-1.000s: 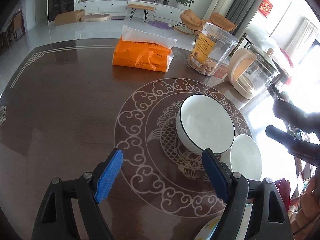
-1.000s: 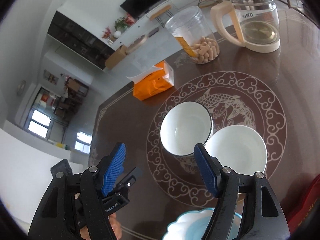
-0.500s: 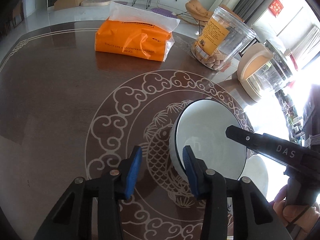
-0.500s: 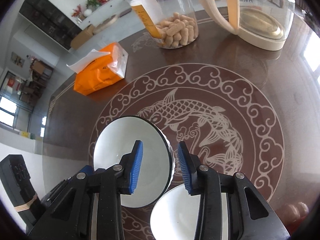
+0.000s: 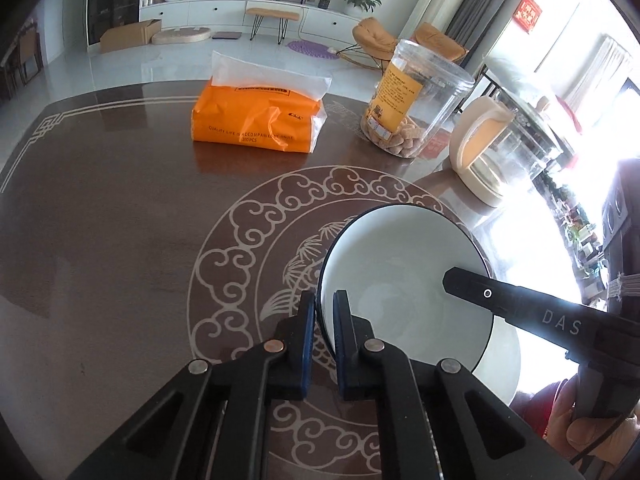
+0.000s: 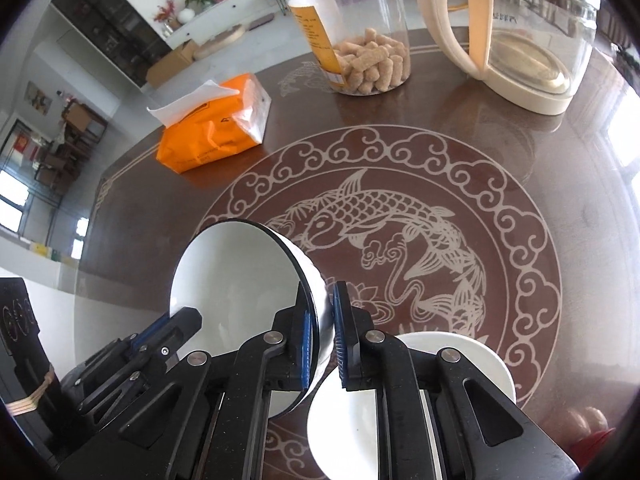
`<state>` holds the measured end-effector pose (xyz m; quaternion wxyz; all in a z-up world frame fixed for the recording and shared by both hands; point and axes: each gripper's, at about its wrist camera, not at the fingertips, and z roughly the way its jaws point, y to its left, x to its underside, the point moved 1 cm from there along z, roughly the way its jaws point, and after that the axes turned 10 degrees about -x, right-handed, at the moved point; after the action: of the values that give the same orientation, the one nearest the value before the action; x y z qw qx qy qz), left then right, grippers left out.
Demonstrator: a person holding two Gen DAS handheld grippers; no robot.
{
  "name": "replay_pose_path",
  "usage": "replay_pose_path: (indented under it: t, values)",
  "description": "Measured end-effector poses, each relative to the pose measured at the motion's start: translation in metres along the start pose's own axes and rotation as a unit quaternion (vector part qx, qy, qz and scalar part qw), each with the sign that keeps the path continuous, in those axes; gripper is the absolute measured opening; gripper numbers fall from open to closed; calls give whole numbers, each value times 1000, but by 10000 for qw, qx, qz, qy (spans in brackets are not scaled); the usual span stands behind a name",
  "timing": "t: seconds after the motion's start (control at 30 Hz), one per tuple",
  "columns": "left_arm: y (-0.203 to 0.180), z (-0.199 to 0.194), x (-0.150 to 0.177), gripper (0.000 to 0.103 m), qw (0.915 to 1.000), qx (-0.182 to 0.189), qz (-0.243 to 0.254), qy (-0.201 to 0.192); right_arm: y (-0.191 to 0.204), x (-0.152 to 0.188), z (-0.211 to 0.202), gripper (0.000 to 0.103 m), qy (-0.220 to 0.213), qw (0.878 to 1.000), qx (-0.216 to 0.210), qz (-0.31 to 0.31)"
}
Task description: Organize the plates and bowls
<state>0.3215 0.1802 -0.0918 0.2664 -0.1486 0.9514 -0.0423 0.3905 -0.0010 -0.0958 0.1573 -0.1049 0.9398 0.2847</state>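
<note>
The left gripper (image 5: 321,322) sits at the lower centre of the left wrist view, its blue-padded fingers (image 5: 307,320) nearly closed and clamped on the near-left rim of the black-rimmed white bowl (image 5: 404,280), one pad outside the wall and one inside. The right gripper (image 6: 321,334) occupies the lower centre of the right wrist view, its fingers likewise drawn almost together and pinching the opposite rim of the same bowl (image 6: 240,272), which appears tilted there, its opening facing the left of the frame. In the left wrist view the right gripper's black body (image 5: 532,316) reaches in from the right edge and overlaps the bowl's far rim. A white plate (image 6: 460,356) lies on the table (image 6: 560,152) at the lower right of the right wrist view, partly hidden behind the right gripper and just beside the bowl. The table is dark brown with a pale fish-and-cloud medallion. An orange tissue pack (image 5: 256,120) sits in the upper centre of the left wrist view, a clear snack jar (image 5: 416,100) to its right, and a glass kettle with a cream handle (image 5: 504,152) farther right.
</note>
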Motion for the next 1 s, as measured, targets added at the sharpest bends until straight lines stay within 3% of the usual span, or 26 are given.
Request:
replay_pose_path:
  t: [0.2, 0.47, 0.67, 1.0]
  values:
    - [0, -71, 28, 8, 9991, 248, 143, -319, 23, 40, -51, 12, -149, 9994, -306, -41]
    - [-30, -129, 103, 8, 9957, 440, 625, -528, 7, 140, -104, 12, -94, 9972, -589, 442]
    - [-55, -128, 149, 8, 9931, 428, 991, -462, -17, 195, -117, 12, -143, 9958, -397, 817]
    - [-60, -84, 179, 8, 9951, 344, 927, 37, -48, 221, -103, 13, 9, 9945, -108, 1040]
